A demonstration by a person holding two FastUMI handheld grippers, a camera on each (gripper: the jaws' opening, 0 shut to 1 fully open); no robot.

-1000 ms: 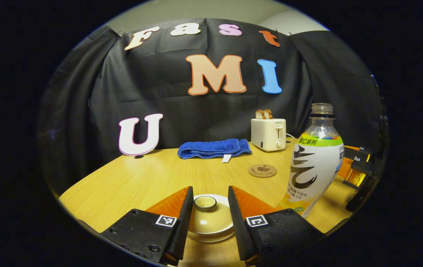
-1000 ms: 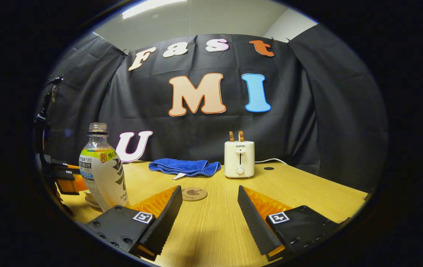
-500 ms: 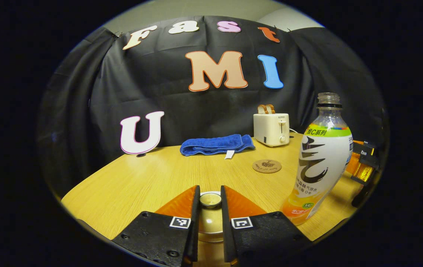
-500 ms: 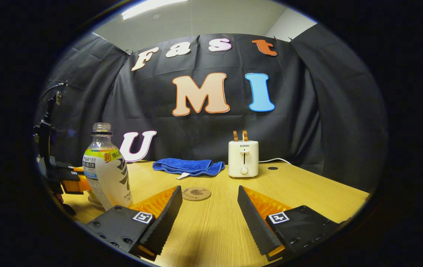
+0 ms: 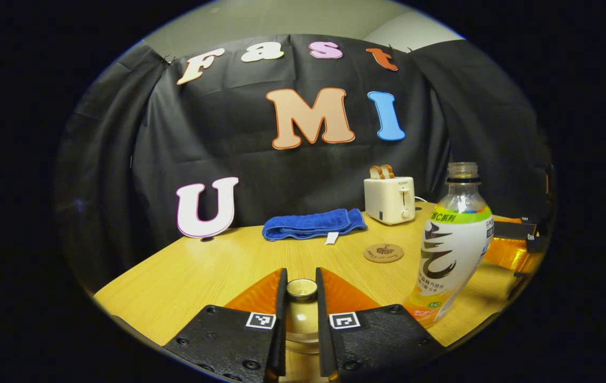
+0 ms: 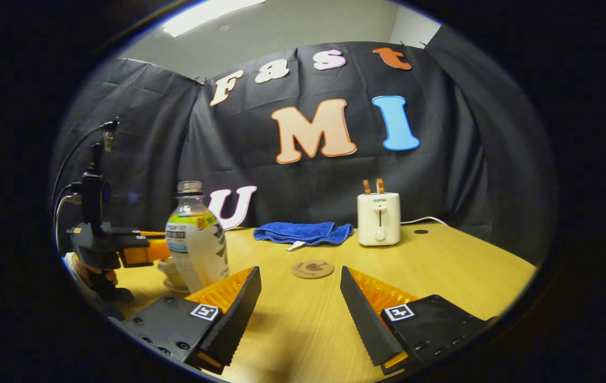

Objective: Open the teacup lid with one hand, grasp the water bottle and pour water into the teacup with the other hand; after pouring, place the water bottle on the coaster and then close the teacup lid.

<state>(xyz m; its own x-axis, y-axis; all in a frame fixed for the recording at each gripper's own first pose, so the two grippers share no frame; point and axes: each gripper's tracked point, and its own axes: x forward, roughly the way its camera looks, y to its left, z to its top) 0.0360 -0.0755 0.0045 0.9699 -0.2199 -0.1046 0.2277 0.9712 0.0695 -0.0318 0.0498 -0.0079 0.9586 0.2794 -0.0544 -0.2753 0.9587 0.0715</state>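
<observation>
The left hand-held gripper [image 5: 301,308] had closed both fingers on the small round knob of the cream ceramic teacup lid [image 5: 301,288], the grip suited to lifting it. The right hand-held gripper [image 6: 299,303] hung wide open and empty over the wooden counter [image 6: 441,266], free to take the uncapped, upright plastic water bottle [image 6: 196,244] just beside the cup.

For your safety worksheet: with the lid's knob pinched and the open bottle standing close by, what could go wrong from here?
1. The left gripper pinches only the small knob of the teacup lid; the lid may slip or swing.
2. The water bottle stands uncapped close beside; a sideways lift could topple it.
3. The right gripper, open, must reach it past the coaster.
</observation>
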